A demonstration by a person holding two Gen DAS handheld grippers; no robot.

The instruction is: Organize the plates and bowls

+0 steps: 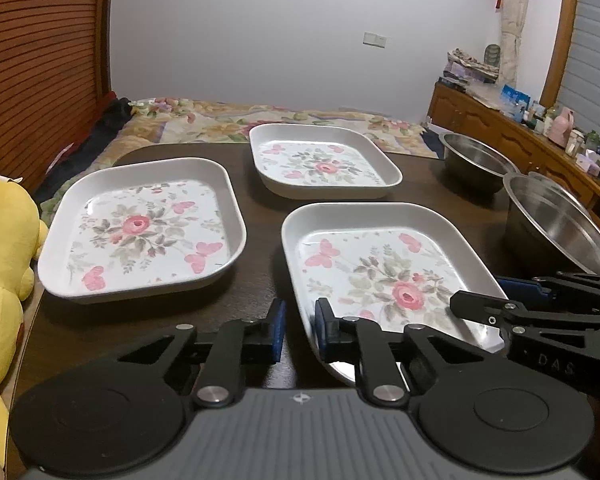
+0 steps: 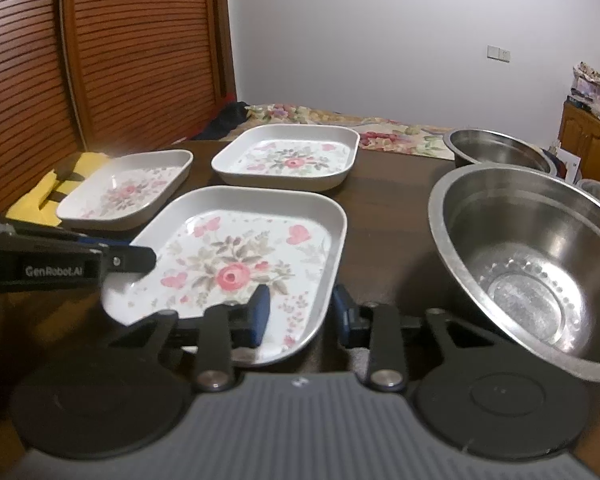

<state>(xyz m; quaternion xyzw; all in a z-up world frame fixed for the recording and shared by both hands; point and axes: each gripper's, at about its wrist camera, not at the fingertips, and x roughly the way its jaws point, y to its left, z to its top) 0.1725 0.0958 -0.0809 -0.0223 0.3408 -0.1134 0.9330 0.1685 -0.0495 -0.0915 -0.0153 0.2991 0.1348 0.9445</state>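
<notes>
Straddling the near plate (image 1: 380, 264), both grippers gape.

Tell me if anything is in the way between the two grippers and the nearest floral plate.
Nothing visible. The left gripper straddles the nearest floral plate's near-left rim, the right gripper its near-right rim, both open. The steel bowl sits off to the right, apart.

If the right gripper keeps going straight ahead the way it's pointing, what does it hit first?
Most likely the near right rim of the closest floral plate, which already sits between the right gripper's open jaws; depth is hard to judge.
</notes>
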